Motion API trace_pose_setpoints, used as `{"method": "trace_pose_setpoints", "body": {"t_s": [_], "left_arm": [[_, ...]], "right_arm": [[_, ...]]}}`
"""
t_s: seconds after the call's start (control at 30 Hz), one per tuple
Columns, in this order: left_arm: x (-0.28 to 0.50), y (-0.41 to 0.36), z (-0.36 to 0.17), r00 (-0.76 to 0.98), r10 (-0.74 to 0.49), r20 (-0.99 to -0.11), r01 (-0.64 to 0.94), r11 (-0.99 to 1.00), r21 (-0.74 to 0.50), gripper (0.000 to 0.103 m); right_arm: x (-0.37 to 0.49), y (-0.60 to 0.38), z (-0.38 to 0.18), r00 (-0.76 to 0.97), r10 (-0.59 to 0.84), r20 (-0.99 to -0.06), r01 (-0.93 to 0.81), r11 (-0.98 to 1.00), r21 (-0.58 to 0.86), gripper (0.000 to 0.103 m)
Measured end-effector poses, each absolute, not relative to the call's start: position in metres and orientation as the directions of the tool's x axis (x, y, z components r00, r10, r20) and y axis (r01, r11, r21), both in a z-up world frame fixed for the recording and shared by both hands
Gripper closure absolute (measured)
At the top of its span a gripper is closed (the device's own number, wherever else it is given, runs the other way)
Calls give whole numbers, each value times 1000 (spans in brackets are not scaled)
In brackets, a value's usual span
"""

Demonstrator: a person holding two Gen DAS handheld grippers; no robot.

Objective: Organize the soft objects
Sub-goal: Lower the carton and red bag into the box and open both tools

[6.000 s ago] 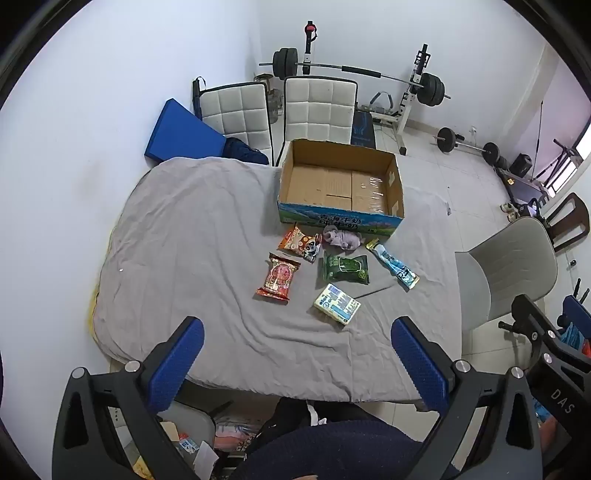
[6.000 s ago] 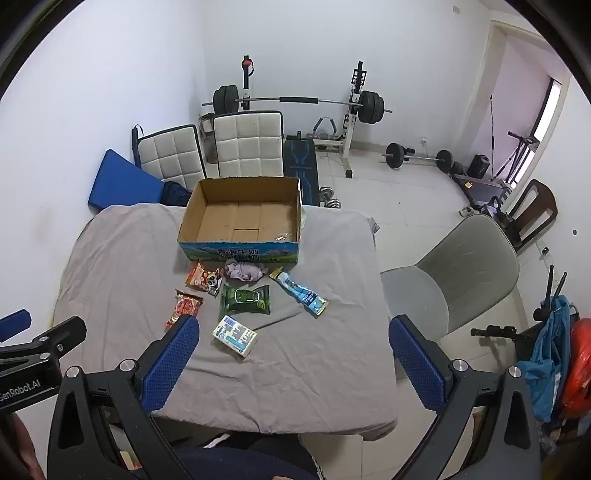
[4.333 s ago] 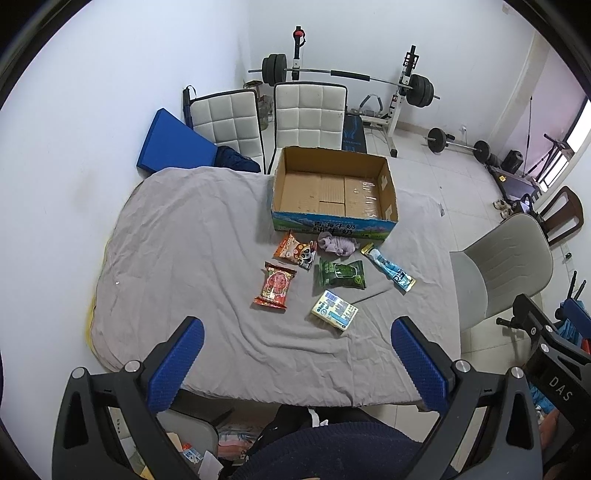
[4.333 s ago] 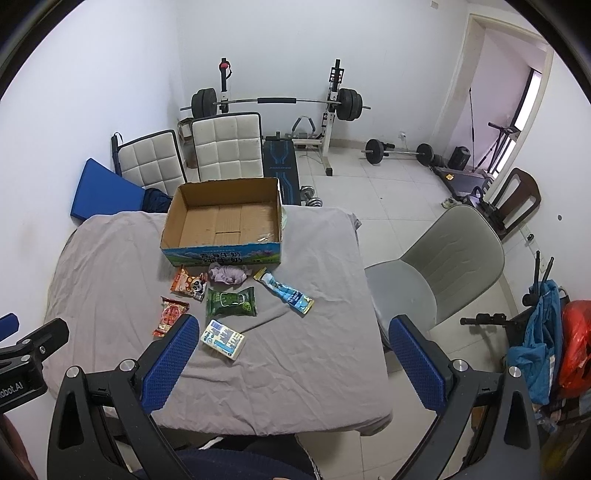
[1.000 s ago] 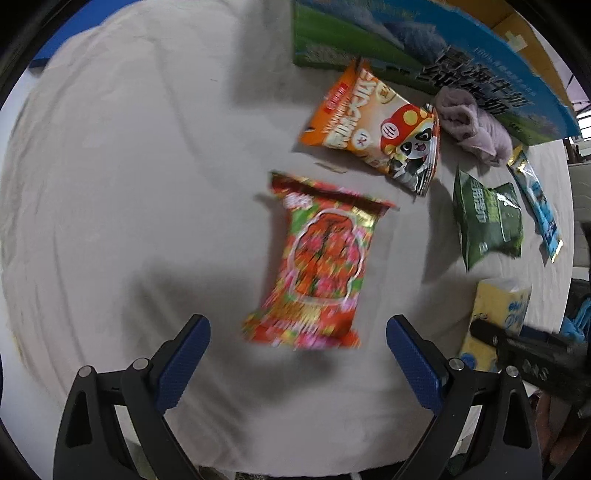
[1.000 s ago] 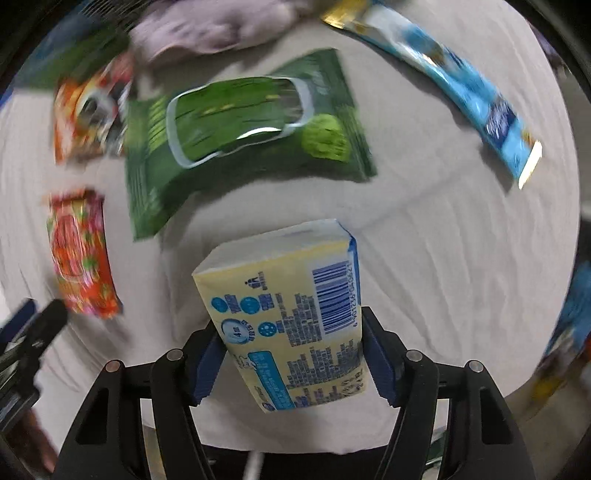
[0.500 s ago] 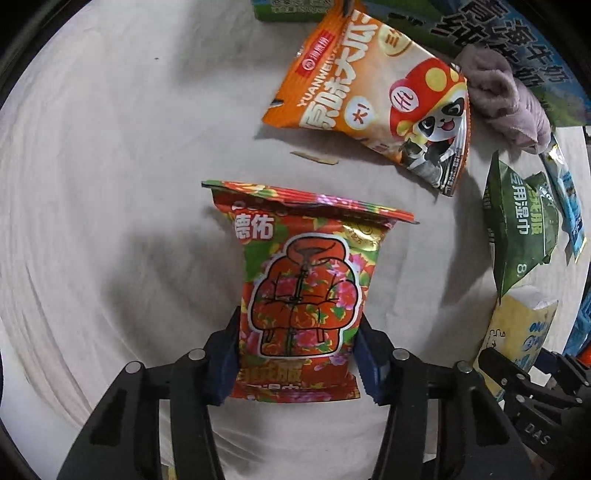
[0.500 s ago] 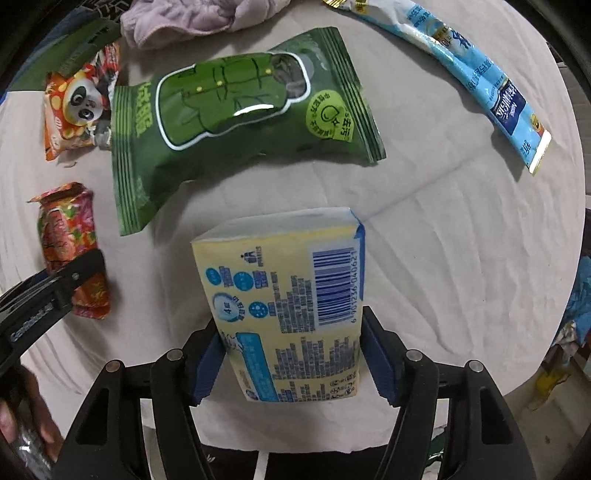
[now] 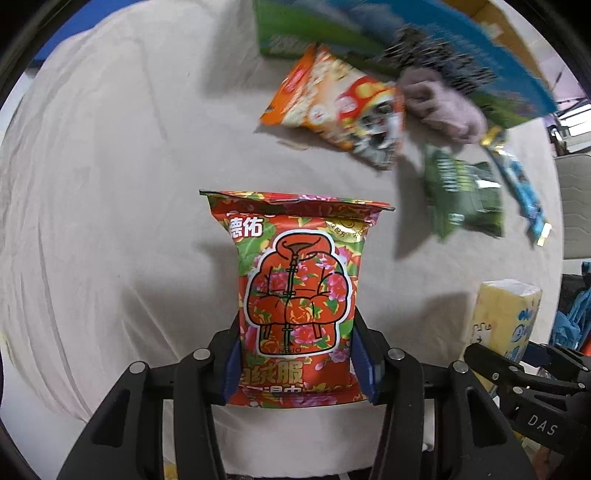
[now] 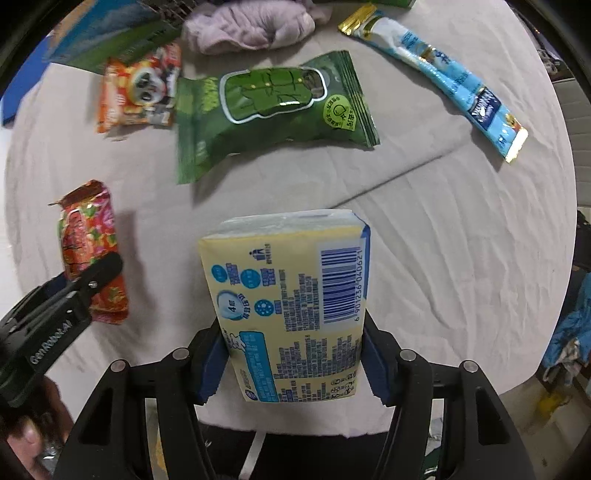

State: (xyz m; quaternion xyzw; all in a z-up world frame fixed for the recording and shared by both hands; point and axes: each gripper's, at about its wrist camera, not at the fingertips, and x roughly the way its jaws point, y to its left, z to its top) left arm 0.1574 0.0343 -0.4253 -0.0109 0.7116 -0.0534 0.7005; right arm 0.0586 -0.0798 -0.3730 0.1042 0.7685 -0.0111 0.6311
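Note:
My left gripper (image 9: pixel 297 360) is shut on a red flowered snack pack (image 9: pixel 297 284) and holds it just above the grey cloth. My right gripper (image 10: pixel 293 363) is shut on a yellow tissue pack (image 10: pixel 291 295), also raised off the cloth. In the right wrist view the red pack (image 10: pixel 90 254) and left gripper (image 10: pixel 55 295) show at left. In the left wrist view the tissue pack (image 9: pixel 504 314) shows at right. On the cloth lie an orange panda snack bag (image 10: pixel 138 96), a green pack (image 10: pixel 273 103), a blue stick pack (image 10: pixel 450 77) and a purple cloth (image 10: pixel 247 24).
The cardboard box with a blue-green printed side (image 9: pixel 388 40) stands behind the items. The grey tablecloth (image 10: pixel 443 240) ends in a near edge just beneath both grippers. A grey chair (image 9: pixel 576 206) stands to the right of the table.
Both grippers came down from a high view to the table, closed on their packs, and have lifted them slightly; the left one closed on the red pack within the last second.

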Motion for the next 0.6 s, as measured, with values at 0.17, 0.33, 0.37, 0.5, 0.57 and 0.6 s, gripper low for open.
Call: {"method": "trace_pose_setpoints", "body": {"t_s": [0.17,0.33,0.37,0.5,0.57,0.6], "left_arm": [[150,12,-376,69,-141,-988,105,985,-134,57],[178,-10,-286,186,-189,-964,142,976,-164,57],[184,-15,-271,211,-203,-956,150,973,-174,57],[218,-34,-234,282,-243,-928,177,964,-199,57],[238,-40,-221,299,-257,-919,191,960,-206,57],[252,-44,-219,300,-259,-918,193,959,-208,57]], "right_arm": [[63,-99,-330,-124,230,-965,178,962,206,38],[77,-121,-282,-32,288,-957,170,945,279,38],[84,-126,-270,-8,295,-955,164,943,290,38],[123,-163,-226,74,322,-944,136,934,330,38],[142,-174,-211,114,331,-937,117,932,343,38],[156,-178,-201,133,330,-935,105,933,345,38]]}}
